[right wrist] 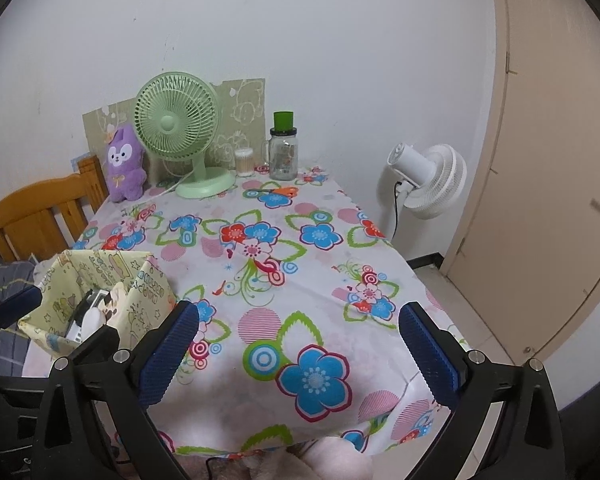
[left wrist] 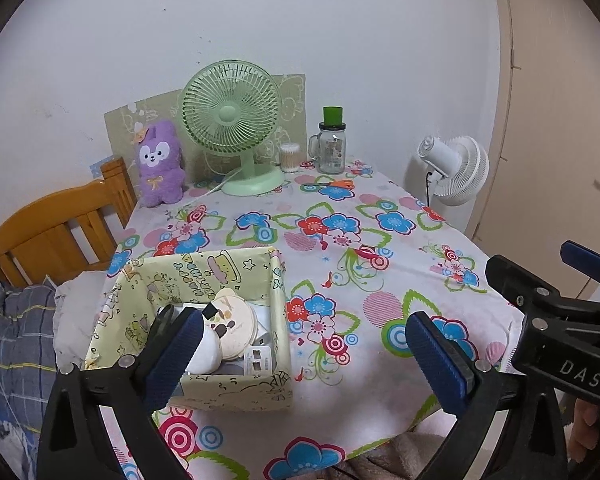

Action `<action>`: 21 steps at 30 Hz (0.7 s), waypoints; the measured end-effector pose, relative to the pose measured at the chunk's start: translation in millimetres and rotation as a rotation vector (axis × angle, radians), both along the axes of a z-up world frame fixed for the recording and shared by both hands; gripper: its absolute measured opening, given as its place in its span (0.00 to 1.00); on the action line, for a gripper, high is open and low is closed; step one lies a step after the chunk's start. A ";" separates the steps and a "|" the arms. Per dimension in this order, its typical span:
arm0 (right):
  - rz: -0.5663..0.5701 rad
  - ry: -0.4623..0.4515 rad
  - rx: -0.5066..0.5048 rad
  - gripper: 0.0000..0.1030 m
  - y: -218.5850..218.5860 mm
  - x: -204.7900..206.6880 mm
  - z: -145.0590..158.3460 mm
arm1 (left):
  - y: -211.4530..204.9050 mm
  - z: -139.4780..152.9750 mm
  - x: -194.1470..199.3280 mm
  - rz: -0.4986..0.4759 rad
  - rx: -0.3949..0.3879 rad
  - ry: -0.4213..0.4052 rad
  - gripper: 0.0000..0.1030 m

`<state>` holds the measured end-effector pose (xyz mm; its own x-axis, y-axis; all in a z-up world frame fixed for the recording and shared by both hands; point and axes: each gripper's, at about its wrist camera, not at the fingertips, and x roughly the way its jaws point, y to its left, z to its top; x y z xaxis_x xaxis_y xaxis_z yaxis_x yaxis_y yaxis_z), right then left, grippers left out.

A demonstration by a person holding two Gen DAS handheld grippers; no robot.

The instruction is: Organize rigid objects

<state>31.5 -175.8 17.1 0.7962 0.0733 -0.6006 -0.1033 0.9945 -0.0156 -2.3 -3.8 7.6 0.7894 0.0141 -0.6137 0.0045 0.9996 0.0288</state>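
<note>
Floral tablecloth [right wrist: 260,216], white wall [right wrist: 300,32], perhaps door [right wrist: 548,160].

The middle of the table [right wrist: 260,264], from the near edge back, is bare flowered cloth, wide enough for a hand to sweep. The paper box [left wrist: 276,320] crowds the near left corner. Along the far edge stand a plush toy [left wrist: 160,164], green fan [left wrist: 232,120], cotton swab tub [left wrist: 290,157] and jar [left wrist: 332,148], with scissors [left wrist: 336,184] just before the jar.
</note>
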 end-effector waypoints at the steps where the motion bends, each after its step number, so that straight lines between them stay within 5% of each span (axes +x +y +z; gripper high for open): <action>1: 0.000 -0.005 0.001 0.99 -0.1 -0.7 0.7 | -0.1 0.6 -1.0 0.001 0.003 -0.006 1.00; 21: 0.018 -0.038 -0.019 1.00 3.4 -3.5 3.5 | 3.1 1.8 -3.6 0.032 0.010 -0.015 1.00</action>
<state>28.1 -172.4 20.6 0.8171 0.0767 -0.5714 -0.1200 0.9920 -0.0385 -5.9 -0.7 9.4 0.7974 0.0459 -0.6017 -0.0282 0.9988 0.0389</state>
